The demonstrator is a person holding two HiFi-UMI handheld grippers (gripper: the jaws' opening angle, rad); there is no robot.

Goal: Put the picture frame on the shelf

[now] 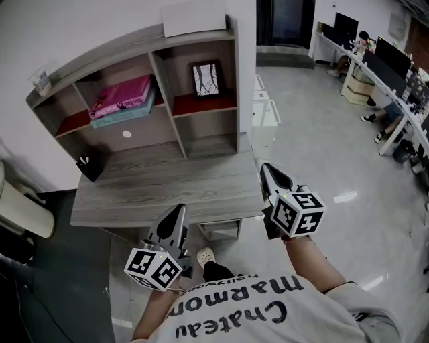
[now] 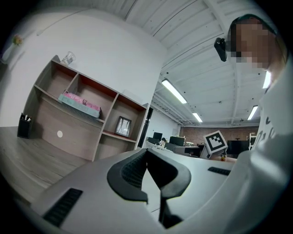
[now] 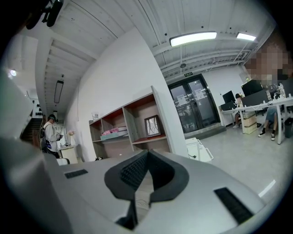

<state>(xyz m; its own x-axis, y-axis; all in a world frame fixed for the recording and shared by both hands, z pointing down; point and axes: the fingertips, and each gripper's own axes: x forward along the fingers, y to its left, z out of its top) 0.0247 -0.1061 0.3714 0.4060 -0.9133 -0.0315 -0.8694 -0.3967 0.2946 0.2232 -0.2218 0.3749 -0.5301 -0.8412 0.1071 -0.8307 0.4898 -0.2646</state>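
The picture frame (image 1: pixel 206 79) stands upright in the upper right compartment of the wooden shelf unit (image 1: pixel 236 80) at the back of the desk; it also shows as the frame (image 2: pixel 122 126) in the left gripper view and the frame (image 3: pixel 152 125) in the right gripper view. My left gripper (image 1: pixel 179 209) hovers at the desk's front edge, jaws shut with nothing between them. My right gripper (image 1: pixel 263 166) is at the desk's front right corner, also shut and empty. Both point toward the shelf, well short of it.
The grey desk top (image 1: pixel 167 191) carries a black pen holder (image 1: pixel 89 167) at its left. Pink and teal books (image 1: pixel 122 98) lie in the middle compartment, a white box (image 1: pixel 194 19) on top. White bins (image 1: pixel 265 110) stand right of the shelf. Office desks with monitors (image 1: pixel 395 67) line the far right.
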